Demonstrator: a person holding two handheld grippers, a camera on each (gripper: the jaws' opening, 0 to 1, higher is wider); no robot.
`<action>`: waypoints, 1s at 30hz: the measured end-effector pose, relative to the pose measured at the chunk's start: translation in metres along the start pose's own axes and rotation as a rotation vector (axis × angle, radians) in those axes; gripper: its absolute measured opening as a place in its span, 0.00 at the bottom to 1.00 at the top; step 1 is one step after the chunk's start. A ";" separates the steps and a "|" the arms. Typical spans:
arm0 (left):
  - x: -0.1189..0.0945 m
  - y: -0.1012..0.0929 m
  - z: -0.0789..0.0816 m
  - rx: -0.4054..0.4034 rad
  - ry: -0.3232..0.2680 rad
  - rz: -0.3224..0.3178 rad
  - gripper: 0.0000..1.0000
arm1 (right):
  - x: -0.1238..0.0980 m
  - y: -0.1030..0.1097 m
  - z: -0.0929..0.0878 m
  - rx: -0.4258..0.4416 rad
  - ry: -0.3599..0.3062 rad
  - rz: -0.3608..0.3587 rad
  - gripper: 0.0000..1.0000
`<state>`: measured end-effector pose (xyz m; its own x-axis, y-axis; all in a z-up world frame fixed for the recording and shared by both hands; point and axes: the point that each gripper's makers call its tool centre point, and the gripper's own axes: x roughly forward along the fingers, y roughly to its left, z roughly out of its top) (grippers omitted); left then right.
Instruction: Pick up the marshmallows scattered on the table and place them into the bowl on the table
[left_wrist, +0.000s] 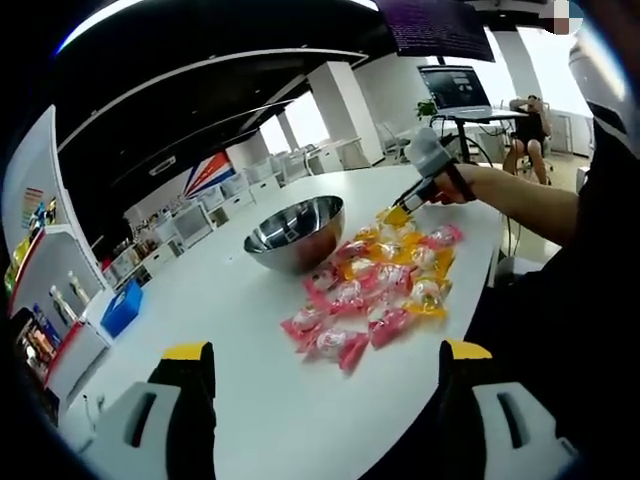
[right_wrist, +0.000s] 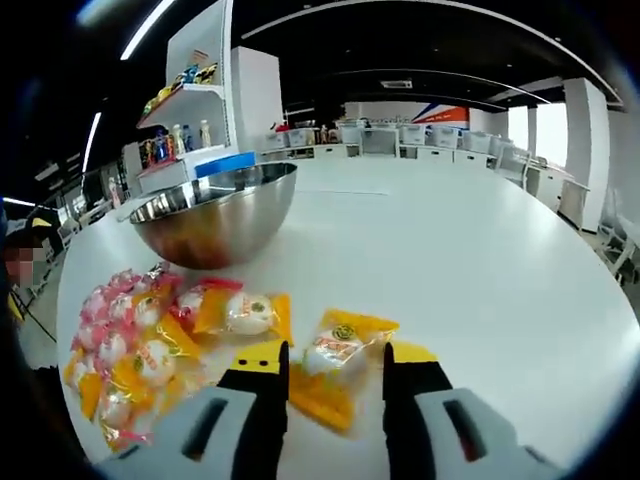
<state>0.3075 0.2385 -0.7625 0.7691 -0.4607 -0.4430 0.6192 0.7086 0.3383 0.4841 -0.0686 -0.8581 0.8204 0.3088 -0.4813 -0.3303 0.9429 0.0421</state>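
Observation:
A steel bowl (left_wrist: 297, 232) (right_wrist: 212, 212) stands on the white table (left_wrist: 250, 340) (right_wrist: 480, 260). Beside it lies a heap of pink and yellow wrapped marshmallows (left_wrist: 375, 295) (right_wrist: 140, 340). My right gripper (right_wrist: 336, 378) (left_wrist: 405, 203) has its jaws drawn in against both sides of a yellow-wrapped marshmallow (right_wrist: 335, 355) (left_wrist: 397, 214) at the heap's edge, low over the table. A second yellow-wrapped one (right_wrist: 250, 314) lies just to its left. My left gripper (left_wrist: 325, 375) hovers open, short of the heap, with nothing between its jaws.
A person's hand (left_wrist: 452, 186) and arm hold the right gripper. A blue box (left_wrist: 122, 306) sits at the table's left edge, with shelves of goods (right_wrist: 185, 110) behind. Another person sits at a desk (left_wrist: 527, 125) far off. Bare table lies right of the bowl.

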 end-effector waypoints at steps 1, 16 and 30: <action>0.000 0.000 0.000 0.000 0.001 0.001 0.91 | 0.000 0.000 0.000 -0.005 -0.002 -0.001 0.33; -0.001 0.004 -0.003 -0.023 0.006 0.021 0.94 | -0.002 0.003 -0.003 -0.074 -0.021 0.011 0.20; -0.002 0.004 -0.001 -0.026 -0.003 0.019 0.93 | -0.003 0.005 0.001 -0.166 -0.044 0.013 0.13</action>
<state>0.3087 0.2428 -0.7608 0.7811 -0.4486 -0.4342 0.6004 0.7306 0.3253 0.4805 -0.0648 -0.8556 0.8338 0.3295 -0.4430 -0.4109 0.9063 -0.0992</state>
